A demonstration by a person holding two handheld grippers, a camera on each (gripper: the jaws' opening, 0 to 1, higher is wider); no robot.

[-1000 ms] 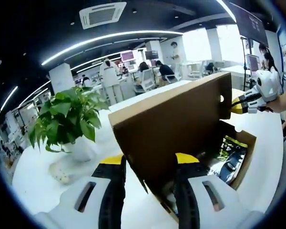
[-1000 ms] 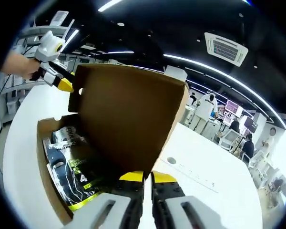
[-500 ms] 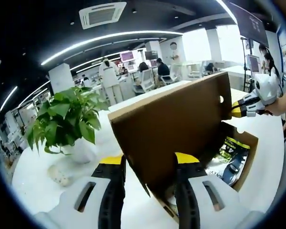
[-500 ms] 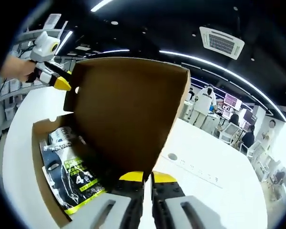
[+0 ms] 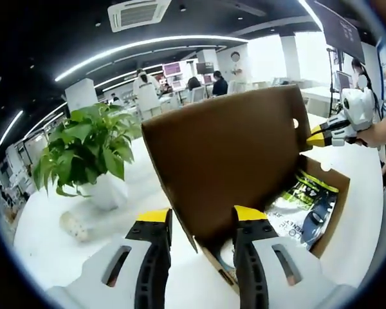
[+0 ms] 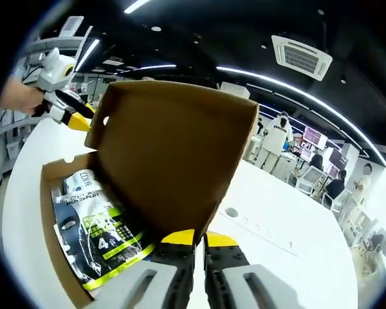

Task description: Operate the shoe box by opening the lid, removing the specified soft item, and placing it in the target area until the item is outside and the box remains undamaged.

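The brown cardboard shoe box (image 5: 333,205) sits on a white table with its lid (image 5: 231,151) raised nearly upright. Inside lies a soft black package with yellow-green print (image 5: 307,206), also plain in the right gripper view (image 6: 95,233). My left gripper (image 5: 201,215) is open, its yellow-tipped jaws either side of the lid's near corner. My right gripper (image 6: 200,237) is shut on the edge of the lid (image 6: 174,151). Each gripper shows in the other's view at the lid's far corner: the right gripper (image 5: 323,136), the left gripper (image 6: 78,120), each held by a hand.
A potted green plant (image 5: 83,151) in a white pot stands on the table (image 5: 58,257) left of the box, with a small pale object (image 5: 74,226) beside it. The tabletop has a round hole (image 6: 230,212). People stand and sit at desks far behind (image 5: 145,90).
The lid has tipped further back, and more of the package inside shows. Both views shifted a little with the hands; both grippers stay at the lid.
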